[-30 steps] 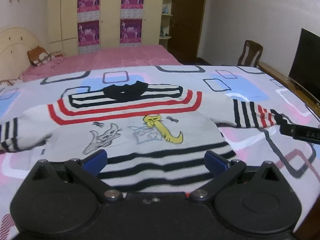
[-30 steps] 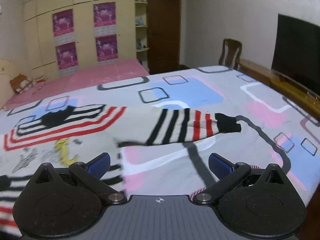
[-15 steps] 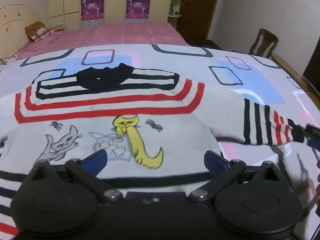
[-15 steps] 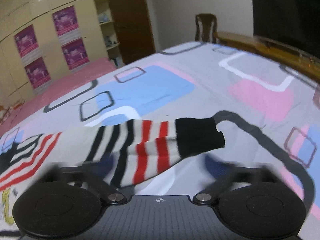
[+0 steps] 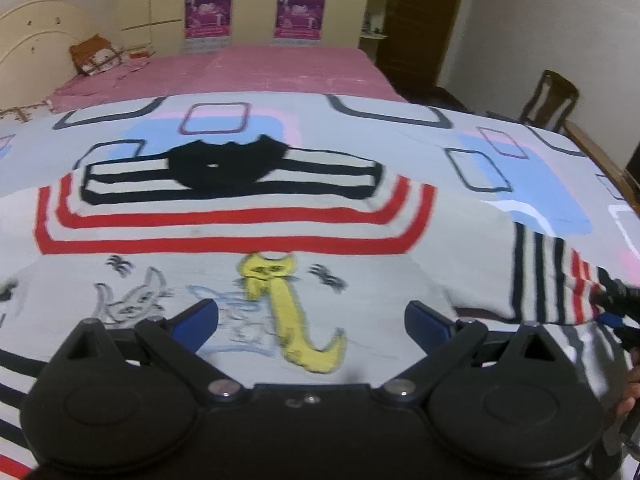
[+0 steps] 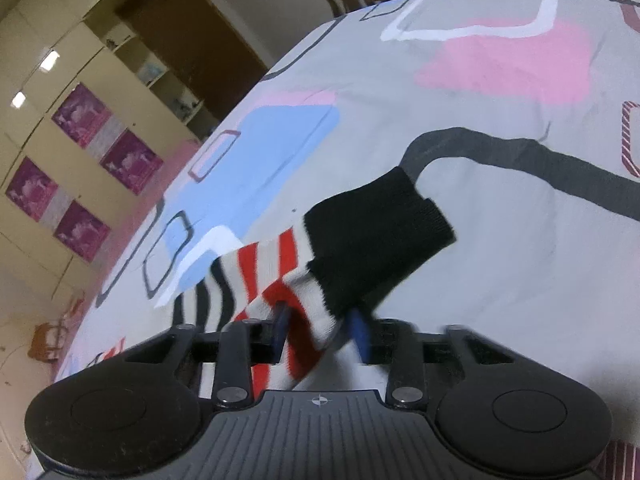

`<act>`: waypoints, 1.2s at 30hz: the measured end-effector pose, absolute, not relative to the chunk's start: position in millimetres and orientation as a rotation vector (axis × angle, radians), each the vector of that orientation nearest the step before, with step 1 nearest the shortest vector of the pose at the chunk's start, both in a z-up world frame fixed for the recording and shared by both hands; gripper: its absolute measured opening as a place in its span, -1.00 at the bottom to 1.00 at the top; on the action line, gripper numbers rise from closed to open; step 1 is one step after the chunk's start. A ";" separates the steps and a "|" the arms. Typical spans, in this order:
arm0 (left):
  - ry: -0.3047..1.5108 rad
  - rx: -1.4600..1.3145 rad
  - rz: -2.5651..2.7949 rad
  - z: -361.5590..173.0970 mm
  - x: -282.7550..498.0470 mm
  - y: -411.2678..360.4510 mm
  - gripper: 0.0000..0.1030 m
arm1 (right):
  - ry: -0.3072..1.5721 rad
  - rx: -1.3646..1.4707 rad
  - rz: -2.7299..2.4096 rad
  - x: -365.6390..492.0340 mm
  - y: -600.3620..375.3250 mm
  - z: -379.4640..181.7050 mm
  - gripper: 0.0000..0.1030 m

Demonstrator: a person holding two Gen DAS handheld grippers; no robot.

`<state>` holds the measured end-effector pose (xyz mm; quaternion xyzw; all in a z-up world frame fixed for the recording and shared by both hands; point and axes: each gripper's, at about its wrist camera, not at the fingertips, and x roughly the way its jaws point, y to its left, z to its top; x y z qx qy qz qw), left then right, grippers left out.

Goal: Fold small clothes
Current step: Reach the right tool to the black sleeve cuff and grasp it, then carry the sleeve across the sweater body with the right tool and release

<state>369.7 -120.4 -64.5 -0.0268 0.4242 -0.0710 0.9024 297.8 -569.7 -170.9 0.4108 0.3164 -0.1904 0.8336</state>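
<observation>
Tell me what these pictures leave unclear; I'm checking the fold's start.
- Left wrist view: the sweater runs off the left edge, so its other sleeve is unseen; the left gripper covers the hem.
- Left wrist view: the right gripper is blurred at the right edge.
- Right wrist view: blur hides whether the closing pads already press the striped sleeve between them.
</observation>
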 end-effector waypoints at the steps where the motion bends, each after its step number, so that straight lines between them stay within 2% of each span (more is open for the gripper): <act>1: 0.879 -0.061 -0.139 -64.8 371.7 -113.5 0.89 | 0.673 0.864 -0.412 297.5 -570.8 -171.8 -0.84; 5: 0.920 -0.047 -0.094 -71.1 381.0 -86.0 0.86 | 0.680 0.736 -0.417 305.3 -560.0 -159.3 -0.87; 7: 0.922 -0.048 -0.076 -74.1 382.5 -70.0 0.70 | 0.651 0.635 -0.392 311.9 -543.3 -140.8 -0.87; 9: 0.923 -0.080 -0.071 -77.4 383.4 -49.8 0.68 | 0.625 0.562 -0.340 319.0 -521.3 -121.5 -0.87; 16: 0.893 -0.145 -0.076 -84.6 385.0 15.2 0.54 | 0.597 0.314 -0.024 349.8 -379.8 -72.0 -0.87; 25: 0.856 -0.270 -0.045 -83.7 376.5 97.7 0.47 | 0.698 0.063 0.339 368.8 -182.4 -90.2 -0.87; 30: 0.863 -0.316 -0.082 -91.0 379.8 113.9 0.47 | 0.772 -0.006 0.390 369.6 -139.3 -122.6 -0.87; 31: 0.868 -0.324 -0.102 -92.6 382.3 112.7 0.51 | 0.759 -0.009 0.379 366.7 -138.2 -122.2 -0.80; 32: 0.869 -0.327 -0.119 -93.7 385.1 109.8 0.53 | 0.758 -0.007 0.372 363.8 -138.8 -121.0 -0.65; 33: 0.868 -0.327 -0.137 -94.5 386.2 107.1 0.60 | 0.753 -0.011 0.365 361.0 -139.3 -119.0 0.01; 34: 0.864 -0.327 -0.161 -95.2 387.8 103.8 0.63 | 0.728 -0.023 0.347 356.2 -140.1 -115.3 0.47; 36: 0.864 -0.329 -0.214 -97.6 395.3 89.3 0.63 | 0.687 -0.016 0.359 346.6 -148.2 -108.2 0.46</act>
